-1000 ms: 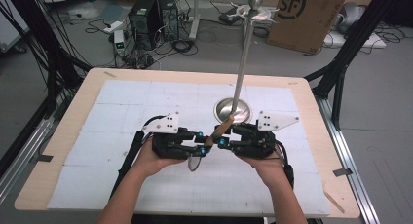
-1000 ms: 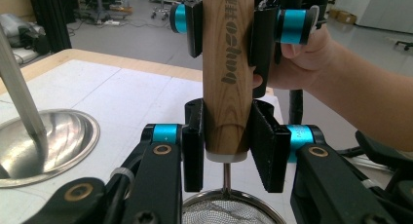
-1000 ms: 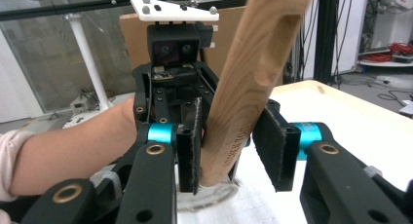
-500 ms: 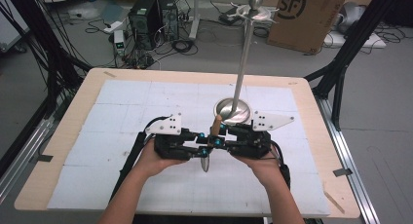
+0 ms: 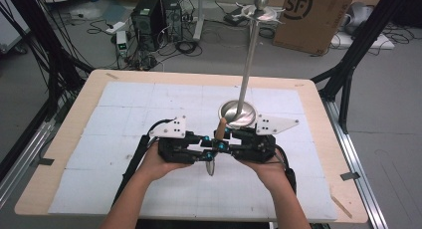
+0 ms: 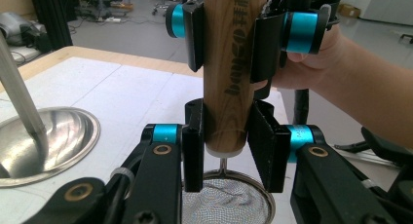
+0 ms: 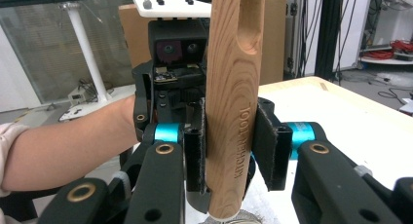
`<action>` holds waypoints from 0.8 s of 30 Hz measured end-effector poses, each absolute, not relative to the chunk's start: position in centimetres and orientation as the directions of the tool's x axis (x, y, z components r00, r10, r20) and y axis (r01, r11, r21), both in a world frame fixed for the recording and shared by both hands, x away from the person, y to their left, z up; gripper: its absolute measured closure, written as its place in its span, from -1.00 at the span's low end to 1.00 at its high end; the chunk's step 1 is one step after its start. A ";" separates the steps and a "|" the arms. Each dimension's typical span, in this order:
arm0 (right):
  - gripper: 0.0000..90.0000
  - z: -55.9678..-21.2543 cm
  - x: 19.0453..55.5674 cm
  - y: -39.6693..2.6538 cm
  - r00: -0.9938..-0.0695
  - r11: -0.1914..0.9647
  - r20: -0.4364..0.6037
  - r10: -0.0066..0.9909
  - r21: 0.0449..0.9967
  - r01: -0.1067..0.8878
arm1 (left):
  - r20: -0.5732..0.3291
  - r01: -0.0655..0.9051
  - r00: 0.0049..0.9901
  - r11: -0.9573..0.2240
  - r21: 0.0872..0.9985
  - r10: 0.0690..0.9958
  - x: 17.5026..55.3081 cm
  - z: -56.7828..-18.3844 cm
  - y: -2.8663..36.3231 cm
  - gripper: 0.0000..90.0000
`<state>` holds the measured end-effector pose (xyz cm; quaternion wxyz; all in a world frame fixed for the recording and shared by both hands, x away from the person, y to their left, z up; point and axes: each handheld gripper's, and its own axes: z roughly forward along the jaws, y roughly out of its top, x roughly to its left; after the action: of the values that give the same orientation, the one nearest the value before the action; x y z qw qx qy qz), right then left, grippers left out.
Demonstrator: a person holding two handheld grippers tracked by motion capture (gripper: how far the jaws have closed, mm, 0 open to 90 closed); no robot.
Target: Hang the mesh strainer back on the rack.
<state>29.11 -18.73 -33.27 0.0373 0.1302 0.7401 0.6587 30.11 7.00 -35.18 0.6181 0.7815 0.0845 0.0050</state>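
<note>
A small mesh strainer with a wooden handle [image 5: 220, 129] is held between both grippers over the white mat. Its mesh bowl [image 5: 210, 166] points toward the person. In the left gripper view my left gripper [image 6: 225, 146] is shut on the handle's lower end, just above the mesh [image 6: 226, 204], and the right gripper [image 6: 228, 29] clamps the same handle higher up. The right gripper view has my right gripper [image 7: 229, 151] shut on the handle [image 7: 234, 87], which is printed "KITCHEN TOOL". In the high view the left gripper [image 5: 209, 150] and right gripper [image 5: 222, 139] face each other.
A steel stand rises just behind the grippers, with a round dished base [image 5: 238, 114], a tall pole [image 5: 248, 64] and arms at its top [image 5: 260, 10]. Its base lies left of the jaws [image 6: 44, 146]. A white gridded mat [image 5: 124, 104] covers the wooden table.
The strainer has swung from a slant to nearly straight along the table's depth, handle end toward the stand. Both hands have drawn slightly closer together and still grip it.
</note>
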 end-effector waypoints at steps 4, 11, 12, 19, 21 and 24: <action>0.54 -33.2 29.1 -18.8 -0.962 0.104 0.111 0.249 0.985 0.141 | -0.054 0.090 0.986 -0.231 0.969 0.160 29.9 -35.2 6.9 0.51; 0.54 -33.3 29.2 -19.1 -0.955 0.120 0.122 0.272 0.980 0.159 | 0.004 0.056 0.978 -0.276 0.959 0.210 29.6 -35.6 6.7 0.10; 0.54 -33.3 29.2 -19.2 -0.954 0.120 0.122 0.274 0.980 0.160 | 0.012 0.051 0.975 -0.279 0.959 0.220 29.6 -35.7 6.7 0.03; 0.54 -33.6 29.5 -19.9 -0.946 0.121 0.136 0.295 0.977 0.178 | 0.038 0.051 0.957 -0.294 0.954 0.288 29.8 -36.3 8.4 -0.13; 0.54 -33.6 29.6 -20.0 -0.943 0.117 0.137 0.302 0.977 0.180 | 0.037 0.055 0.951 -0.283 0.957 0.307 29.9 -36.5 9.2 -0.16; 0.53 -33.6 29.6 -20.3 -0.941 0.119 0.136 0.311 0.976 0.181 | 0.021 0.072 0.941 -0.261 0.963 0.339 30.1 -37.0 10.6 -0.23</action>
<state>29.64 -20.30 -33.57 0.0507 0.1647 0.7464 0.6428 30.11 10.57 -36.96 0.5937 0.7860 0.1308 0.1124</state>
